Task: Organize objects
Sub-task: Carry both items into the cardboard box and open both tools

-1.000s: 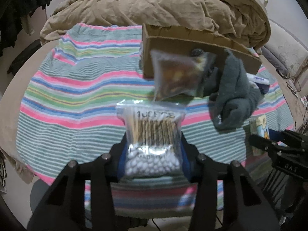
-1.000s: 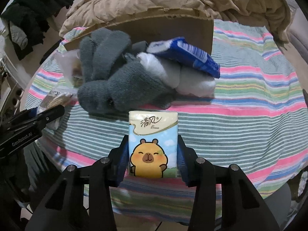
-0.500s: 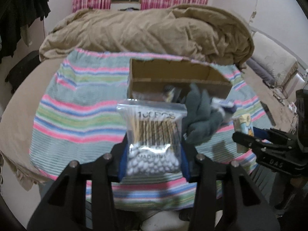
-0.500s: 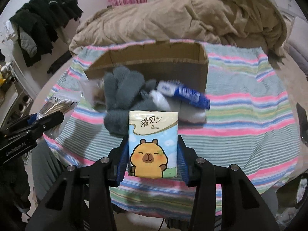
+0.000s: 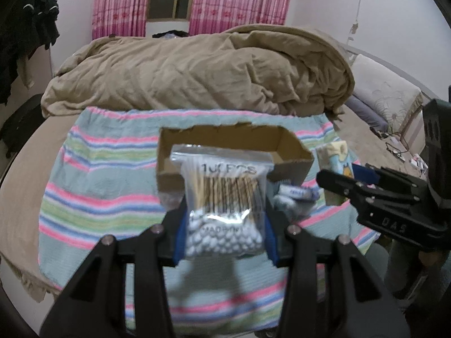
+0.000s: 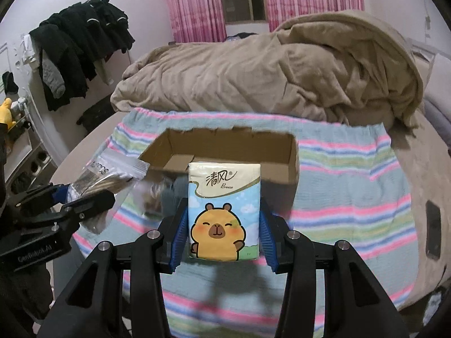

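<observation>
Left hand-held gripper [image 5: 224, 235] is clamped on a clear zip bag of wooden-stemmed cotton swabs [image 5: 224, 202], blue pads pinching the lower end where the white tips bunch up. That bag stands upright, long axis vertical, its sealed zip strip on top, the stems running bottom to top. It hangs in the air on the near side of the open brown cardboard box [image 5: 293, 155], which sits on the striped pastel towel [image 5: 93, 174] spread over the bed.

Right hand-held gripper [image 6: 224, 229] is closed on a small tissue pack printed with a cartoon capybara [image 6: 224, 211], squeezed across its narrow width. The pack is upright too, long axis vertical, printed face towards the camera, with the box [image 6: 293, 157] directly beyond it.

Gripping both low down looks deliberate to me: it leaves the top ends free to go over the box wall first. The box looks empty from here, so I judge both items are bound for it.

On the towel in front of the box, partly hidden, lie a grey knitted glove [image 6: 173, 191], a blue-and-white packet [image 5: 298, 191] and a second clear bag with brownish contents [image 6: 149, 197], blurred. I read those as waiting their turn. A rumpled tan duvet [image 5: 197, 70] is heaped behind.
</observation>
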Action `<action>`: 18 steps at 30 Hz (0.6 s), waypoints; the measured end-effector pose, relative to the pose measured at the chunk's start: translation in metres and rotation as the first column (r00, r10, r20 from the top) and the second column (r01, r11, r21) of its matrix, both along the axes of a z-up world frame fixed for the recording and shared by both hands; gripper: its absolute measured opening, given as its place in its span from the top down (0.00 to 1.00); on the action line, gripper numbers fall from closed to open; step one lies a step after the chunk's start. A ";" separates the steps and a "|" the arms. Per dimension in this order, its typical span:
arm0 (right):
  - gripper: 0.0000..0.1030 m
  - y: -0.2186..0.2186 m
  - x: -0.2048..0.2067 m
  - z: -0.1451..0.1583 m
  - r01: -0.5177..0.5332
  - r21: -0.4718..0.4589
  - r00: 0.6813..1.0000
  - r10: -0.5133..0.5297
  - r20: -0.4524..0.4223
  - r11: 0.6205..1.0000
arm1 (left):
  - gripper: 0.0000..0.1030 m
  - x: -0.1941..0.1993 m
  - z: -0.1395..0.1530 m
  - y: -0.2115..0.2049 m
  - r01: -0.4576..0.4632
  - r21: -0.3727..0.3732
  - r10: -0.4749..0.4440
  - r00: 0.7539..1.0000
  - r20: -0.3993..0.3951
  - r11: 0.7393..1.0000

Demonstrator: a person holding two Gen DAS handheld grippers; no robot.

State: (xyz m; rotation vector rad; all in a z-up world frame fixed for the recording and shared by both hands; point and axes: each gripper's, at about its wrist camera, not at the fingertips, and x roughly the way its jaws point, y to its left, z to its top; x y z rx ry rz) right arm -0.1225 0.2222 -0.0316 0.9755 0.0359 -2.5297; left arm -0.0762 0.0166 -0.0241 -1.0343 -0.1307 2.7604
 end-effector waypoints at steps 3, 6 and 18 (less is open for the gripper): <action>0.54 0.002 -0.011 0.005 0.002 -0.003 1.000 -0.002 -0.016 1.000 | 0.56 -0.014 0.008 0.000 -0.003 0.005 0.003 0.999 -0.032 1.000; 0.54 0.004 -0.025 0.006 0.012 -0.001 1.000 -0.012 -0.023 1.000 | 0.56 -0.033 0.010 0.002 -0.001 0.012 0.002 0.999 -0.037 1.000; 0.54 0.010 -0.094 -0.011 0.064 -0.020 0.998 -0.064 -0.002 0.998 | 0.55 -0.107 -0.011 0.041 0.081 0.018 -0.081 0.997 -0.011 0.997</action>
